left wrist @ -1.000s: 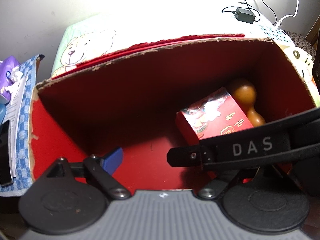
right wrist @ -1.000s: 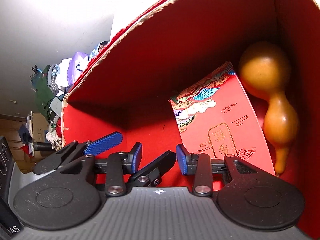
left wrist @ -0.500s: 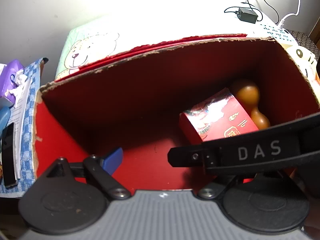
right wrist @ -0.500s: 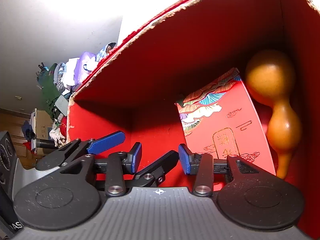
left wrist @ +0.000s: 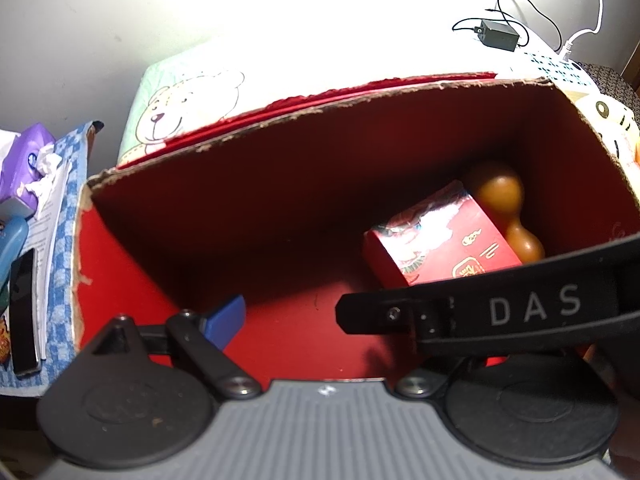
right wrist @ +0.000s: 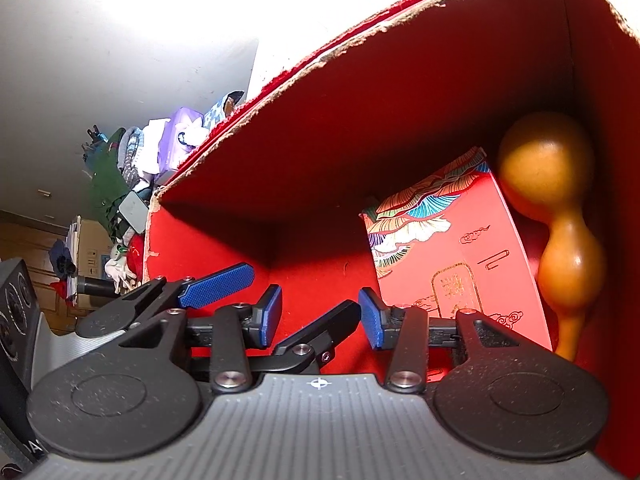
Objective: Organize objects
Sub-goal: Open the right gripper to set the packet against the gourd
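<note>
Inside the red cardboard box, the right hand-held gripper has just been opening, nothing between its blue pads; the red gift box lies just right of it, long axis running up-frame, with the gourd touching beyond. Only one finger of the left hand-held gripper shows, so I cannot tell its width; it sits farther from both.

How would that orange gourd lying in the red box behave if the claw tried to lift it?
The gourd looks glossy and rounded, so flat pads might slip off; its narrow waist seems the safest grip. Lying on its side, it would probably roll when nudged, though the red packet and the box wall hem it in. It looks like a dried shell: likely light, perhaps brittle.
</note>
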Demonstrator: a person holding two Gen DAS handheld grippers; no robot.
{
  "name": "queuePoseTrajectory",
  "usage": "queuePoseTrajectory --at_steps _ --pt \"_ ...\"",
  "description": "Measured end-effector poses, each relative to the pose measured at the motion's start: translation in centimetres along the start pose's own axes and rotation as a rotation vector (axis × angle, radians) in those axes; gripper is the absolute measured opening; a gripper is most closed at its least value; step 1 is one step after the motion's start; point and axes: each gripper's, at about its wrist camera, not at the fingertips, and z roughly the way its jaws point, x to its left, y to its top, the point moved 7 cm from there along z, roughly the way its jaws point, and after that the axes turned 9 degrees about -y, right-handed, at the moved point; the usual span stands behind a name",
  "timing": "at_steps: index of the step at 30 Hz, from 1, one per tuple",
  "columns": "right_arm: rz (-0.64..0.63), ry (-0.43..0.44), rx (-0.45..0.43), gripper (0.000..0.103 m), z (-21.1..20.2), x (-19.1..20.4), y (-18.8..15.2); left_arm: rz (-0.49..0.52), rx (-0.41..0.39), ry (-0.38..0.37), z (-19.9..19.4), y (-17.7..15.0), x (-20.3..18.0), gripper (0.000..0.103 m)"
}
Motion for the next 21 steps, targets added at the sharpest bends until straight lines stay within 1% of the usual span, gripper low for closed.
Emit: queuePoseTrajectory --at_steps 21 --pt "-0.011 0.012 -0.046 0.048 -0.69 0.03 -0.08 -0.007 -0.022 0.009 -0.33 0.16 0.03 0.094"
